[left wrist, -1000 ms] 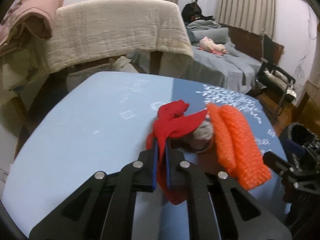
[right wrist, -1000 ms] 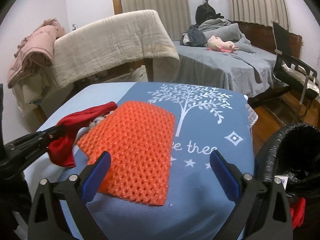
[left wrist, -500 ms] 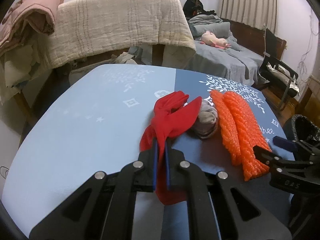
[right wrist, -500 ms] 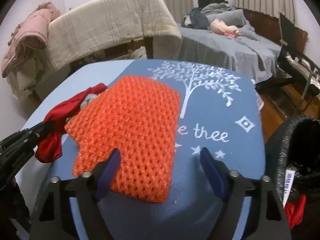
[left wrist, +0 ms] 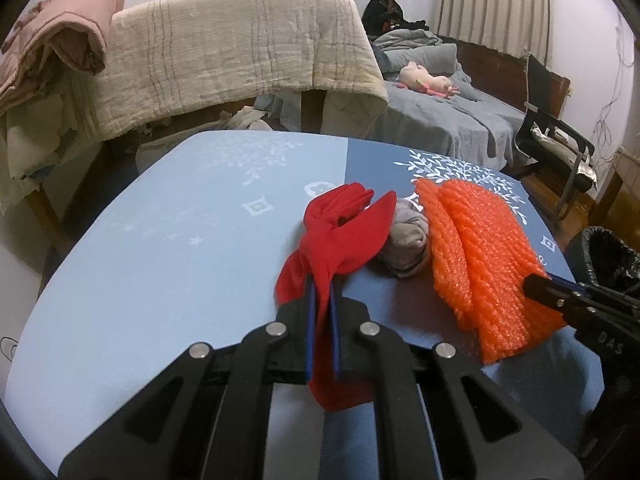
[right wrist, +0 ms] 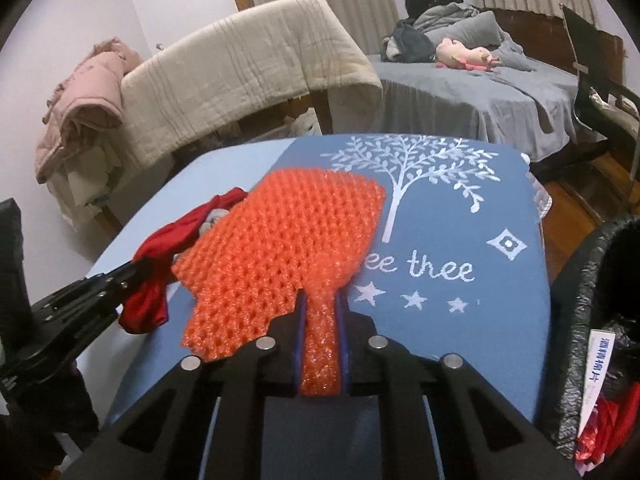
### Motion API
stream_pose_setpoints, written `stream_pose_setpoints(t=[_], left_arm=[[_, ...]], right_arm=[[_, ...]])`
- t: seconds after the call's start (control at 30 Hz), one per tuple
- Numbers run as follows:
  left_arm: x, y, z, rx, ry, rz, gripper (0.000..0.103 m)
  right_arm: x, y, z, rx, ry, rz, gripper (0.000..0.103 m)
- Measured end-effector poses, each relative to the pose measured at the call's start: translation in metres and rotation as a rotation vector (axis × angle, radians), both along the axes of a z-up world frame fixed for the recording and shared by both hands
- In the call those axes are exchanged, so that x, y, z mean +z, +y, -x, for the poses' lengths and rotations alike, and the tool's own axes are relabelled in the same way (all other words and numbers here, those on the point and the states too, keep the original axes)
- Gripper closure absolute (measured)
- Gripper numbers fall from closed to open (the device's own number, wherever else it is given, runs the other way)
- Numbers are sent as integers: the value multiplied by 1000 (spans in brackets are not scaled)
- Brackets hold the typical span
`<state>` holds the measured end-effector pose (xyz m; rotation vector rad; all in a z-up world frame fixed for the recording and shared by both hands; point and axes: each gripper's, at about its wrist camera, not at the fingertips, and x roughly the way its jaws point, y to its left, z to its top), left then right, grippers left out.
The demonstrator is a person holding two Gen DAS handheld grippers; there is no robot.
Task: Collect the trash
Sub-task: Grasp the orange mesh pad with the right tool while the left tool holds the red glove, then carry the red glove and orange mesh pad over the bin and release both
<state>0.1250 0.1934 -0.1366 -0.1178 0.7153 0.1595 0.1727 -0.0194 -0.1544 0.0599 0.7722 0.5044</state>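
My left gripper (left wrist: 321, 304) is shut on a red cloth (left wrist: 344, 236) lying on the blue table (left wrist: 168, 248); the cloth also shows in the right wrist view (right wrist: 160, 264). A grey crumpled wad (left wrist: 406, 240) sits just right of the red cloth. My right gripper (right wrist: 320, 320) is shut on the near edge of an orange foam net (right wrist: 280, 240), which lies flat on the table (right wrist: 460, 208); the net also shows in the left wrist view (left wrist: 480, 248). A black-lined trash bin (right wrist: 592, 320) stands at the table's right edge.
A beige quilt over a frame (left wrist: 240, 52) stands behind the table, with pink clothing (left wrist: 60, 48) at the left. A grey bed with a pink plush toy (left wrist: 428, 80) is at the back right. A black chair (left wrist: 560, 148) stands near the bin (left wrist: 612, 252).
My right gripper has moved forward and closed on the orange net's near edge. My left gripper keeps its hold on the red cloth.
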Motion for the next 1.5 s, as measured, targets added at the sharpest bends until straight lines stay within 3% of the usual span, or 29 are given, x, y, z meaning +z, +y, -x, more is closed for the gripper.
stream_pose_setpoints(t=[0.43, 1.5], left_arm=[[41, -13, 13, -12, -97, 4, 97], [115, -96, 37, -170, -236, 10, 97]], right_arm=[[46, -27, 8, -33, -96, -52, 90], [100, -86, 31, -135, -192, -55, 90]])
